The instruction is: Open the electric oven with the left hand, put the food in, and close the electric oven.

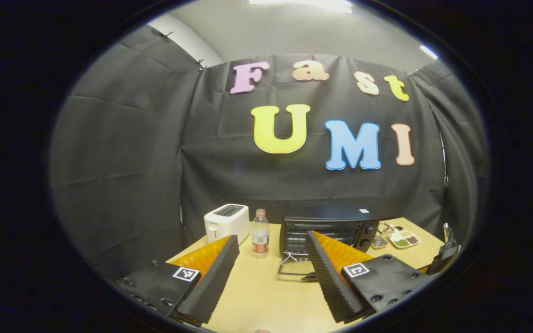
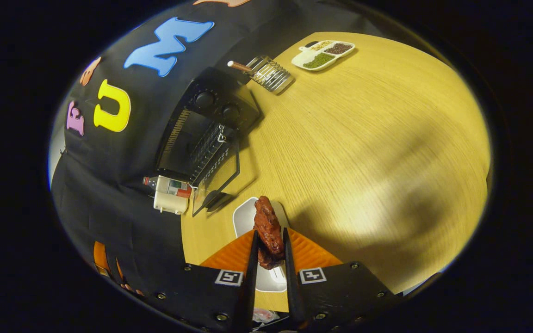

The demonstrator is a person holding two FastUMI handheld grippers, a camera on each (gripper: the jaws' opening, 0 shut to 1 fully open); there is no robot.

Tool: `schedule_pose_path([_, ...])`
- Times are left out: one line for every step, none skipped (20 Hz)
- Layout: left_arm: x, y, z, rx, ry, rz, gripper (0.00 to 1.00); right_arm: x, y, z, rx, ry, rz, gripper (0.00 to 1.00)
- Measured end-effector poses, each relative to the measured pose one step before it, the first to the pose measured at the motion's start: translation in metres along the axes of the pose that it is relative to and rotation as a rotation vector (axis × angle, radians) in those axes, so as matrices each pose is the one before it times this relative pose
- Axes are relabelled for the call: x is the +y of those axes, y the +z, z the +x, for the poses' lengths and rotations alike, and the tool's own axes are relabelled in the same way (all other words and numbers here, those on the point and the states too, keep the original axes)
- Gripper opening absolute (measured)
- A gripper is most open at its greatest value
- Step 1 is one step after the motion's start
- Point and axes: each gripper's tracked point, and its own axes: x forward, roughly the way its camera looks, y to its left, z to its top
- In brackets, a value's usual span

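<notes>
In the right gripper view, the right gripper (image 2: 270, 247) has its 2 fingers (image 2: 251, 259) pinching a piece of browned meat (image 2: 268, 231), which stands up between them above a white plate (image 2: 248, 215) on the wooden tabletop (image 2: 363, 138). Beyond the plate, the black electric oven (image 2: 201, 125) stands against the booth's wall with its glass door (image 2: 215, 180) swung down and open, the wire rack (image 2: 208, 152) visible in the mouth. Beside the oven's far end lies a metal grill rack with a wooden handle (image 2: 266, 71), and farther on a white divided dish of seasonings (image 2: 324, 55). On the oven's other side are a plastic bottle (image 2: 167, 185) and a white toaster (image 2: 169, 203).

In the left gripper view, the left gripper (image 1: 271, 270) hangs above the tabletop (image 1: 257, 291) with its 2 fingers (image 1: 211, 282) spread wide and nothing between them. Ahead of them, the oven (image 1: 329, 224) stands at the back of the tabletop with its door (image 1: 294, 270) lowered. To its left stand the bottle (image 1: 260, 238) and the toaster (image 1: 227, 222); to its right sits the divided dish (image 1: 403, 239).
</notes>
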Motion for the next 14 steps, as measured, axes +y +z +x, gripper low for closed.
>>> schedule_pose_path([-0.00148,-0.0018,0.0014,0.00293,-0.00334,-0.00044,1.0,0.00548,0.00271,-0.00692,-0.02942,0.02029,0.01039,0.29])
schedule_pose_path([-0.00253,-0.00181,0.00001,0.00256,-0.00678,-0.00036,1.0,0.00241,0.0039,0.00744,-0.01308,-0.00802,-0.00512,0.14])
schedule_pose_path([0.00006,0.00091,0.00046,-0.00288,-0.00221,0.003,1.0,0.00266,0.00032,-0.0071,-0.00561,0.00263,-0.02428,0.13])
schedule_pose_path([-0.00131,0.00029,0.0023,-0.00331,-0.00323,0.00155,1.0,0.00285,0.00117,0.00043,-0.00278,0.00679,-0.02478,0.13])
schedule_pose_path([-0.00088,0.00041,0.00079,-0.00059,-0.00568,0.0002,0.97,0.00113,0.00064,-0.00255,0.00042,0.00004,-0.01239,0.13])
schedule_pose_path([-0.00104,-0.00031,0.00054,-0.00117,-0.00489,0.00037,1.0,0.00179,0.00269,-0.00266,-0.00432,-0.00687,0.00079,0.13])
schedule_pose_path([-0.00022,0.00228,0.00122,-0.0045,-0.00279,0.00039,0.97,0.00338,0.00484,-0.00207,-0.01078,-0.00406,0.00314,0.13])
schedule_pose_path([0.00105,-0.00067,0.00282,-0.00166,0.00024,0.00076,0.97,0.00523,0.00404,-0.00298,-0.00936,0.00446,-0.0015,0.13])
schedule_pose_path([0.00003,-0.00075,0.00273,0.00277,-0.00302,0.00031,1.0,0.00571,0.00434,-0.00374,-0.0124,0.0079,-0.00478,0.13])
schedule_pose_path([-0.00063,-0.00323,0.00133,0.00478,-0.00311,-0.00219,1.0,0.00593,0.00535,-0.00258,-0.01157,0.00892,-0.00682,0.13])
schedule_pose_path([0.00002,-0.00124,0.00225,0.00305,-0.00323,-0.00384,0.97,0.00564,0.00462,-0.0015,-0.00856,0.00657,-0.00613,0.13])
schedule_pose_path([0.00079,-0.00034,0.0026,0.0026,-0.00378,-0.00551,0.97,0.0059,0.00596,-0.00041,-0.01,0.00495,-0.00044,0.13])
schedule_pose_path([0.00039,-0.00095,0.00234,0.00205,-0.00284,-0.00546,0.97,0.00646,0.00493,-0.00032,-0.00785,0.00757,0.00365,0.13])
schedule_pose_path([0.0009,-0.00195,0.00299,0.00031,-0.00207,-0.00525,1.0,0.00647,0.00584,0.00109,-0.00999,0.00882,0.00782,0.13])
